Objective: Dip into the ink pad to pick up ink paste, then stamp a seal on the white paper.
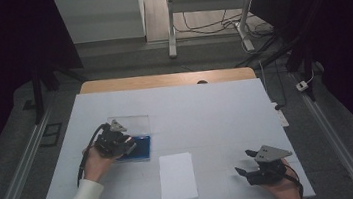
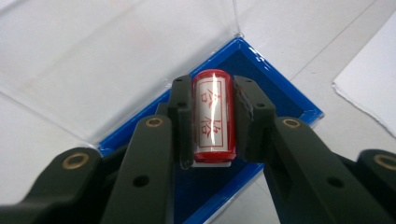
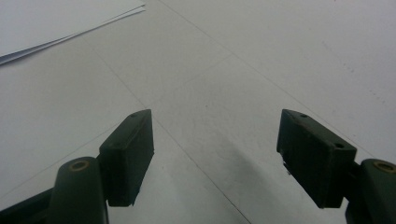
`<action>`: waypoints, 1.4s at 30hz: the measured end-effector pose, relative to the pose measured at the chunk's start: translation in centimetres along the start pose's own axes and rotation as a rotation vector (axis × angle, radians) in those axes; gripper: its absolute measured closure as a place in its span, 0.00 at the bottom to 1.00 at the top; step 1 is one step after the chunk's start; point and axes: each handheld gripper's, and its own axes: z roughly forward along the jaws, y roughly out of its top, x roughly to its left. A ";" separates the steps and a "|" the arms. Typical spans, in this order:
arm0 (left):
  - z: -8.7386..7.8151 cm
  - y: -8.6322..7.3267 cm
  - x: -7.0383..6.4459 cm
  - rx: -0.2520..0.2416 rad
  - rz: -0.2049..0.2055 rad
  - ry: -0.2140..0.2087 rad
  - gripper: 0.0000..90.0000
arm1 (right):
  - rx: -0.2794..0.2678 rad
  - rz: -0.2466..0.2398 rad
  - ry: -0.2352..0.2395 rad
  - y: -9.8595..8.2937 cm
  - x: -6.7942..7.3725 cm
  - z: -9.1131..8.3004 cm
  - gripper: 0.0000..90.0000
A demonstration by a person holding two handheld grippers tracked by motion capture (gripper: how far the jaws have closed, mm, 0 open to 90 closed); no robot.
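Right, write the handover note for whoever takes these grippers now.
Left gripper: fingers shut on the red stamp, held over the blue ink pad case, whose clear lid lies open.
Right gripper: open, holding nothing, low over the bare white table near the person's edge.
White paper sheet lies between the two grippers.
Done: case open, stamp gripped.
Left, probably: ink the stamp if needed, press it on the sheet, put it back.

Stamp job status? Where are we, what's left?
Done: the blue ink pad case is open, its clear lid folded back. In hand: the left gripper is shut on the red stamp over the pad. Left: probably stamping the paper sheet; the right gripper is open, idle.
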 end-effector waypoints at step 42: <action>-5.3 1.7 -2.0 -0.238 0.007 -0.187 0.78 | -0.002 -0.001 -0.010 -0.2 -0.1 -0.3 0.30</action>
